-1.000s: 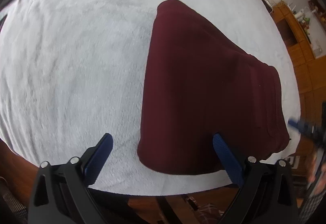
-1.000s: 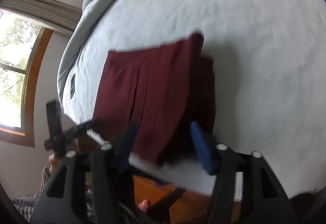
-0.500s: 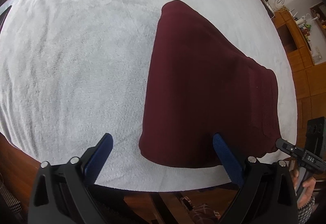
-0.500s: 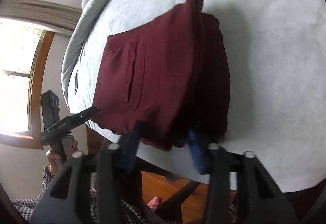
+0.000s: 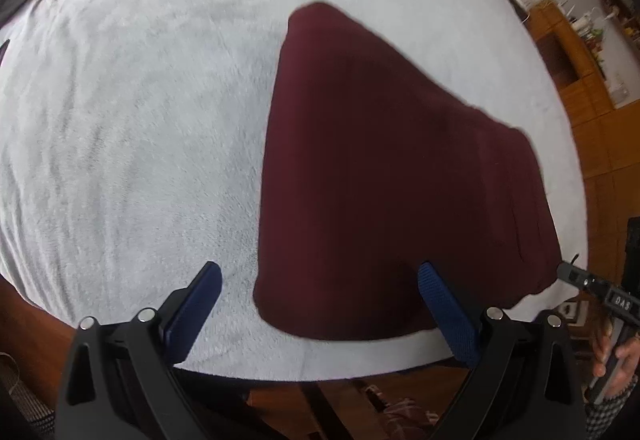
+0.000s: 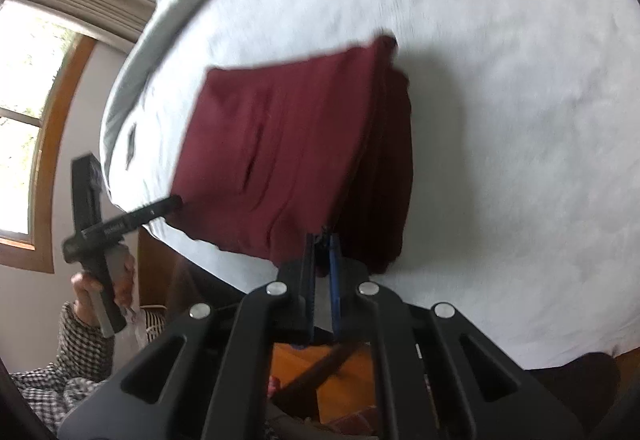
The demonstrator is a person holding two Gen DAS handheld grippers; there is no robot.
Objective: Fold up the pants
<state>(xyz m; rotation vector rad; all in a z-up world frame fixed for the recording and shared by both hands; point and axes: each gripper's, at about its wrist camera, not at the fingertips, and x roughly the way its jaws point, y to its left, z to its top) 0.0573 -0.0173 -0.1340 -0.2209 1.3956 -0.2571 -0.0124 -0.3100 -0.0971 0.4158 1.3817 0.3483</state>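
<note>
The only writing in view is white lettering on the right gripper (image 5: 592,286) at 4 o'clock in the left wrist view; it appears to read "DAS", though it is small.

The left gripper (image 5: 320,280) is wide open and holds nothing; its right blue pad overlaps the near hem of the pants (image 5: 392,175).

In the right wrist view, the right gripper (image 6: 322,240) has its fingers nearly closed, pinching the near edge of the pants (image 6: 288,151), which lie folded in layers at centre frame.

Surface: a pale grey fleece blanket (image 5: 132,127). A grey duvet (image 6: 160,39) lies bunched at 11 o'clock. A wood-framed window (image 6: 36,111) sits at 9 o'clock; wooden cabinets (image 5: 576,79) stand at 2 o'clock.
</note>
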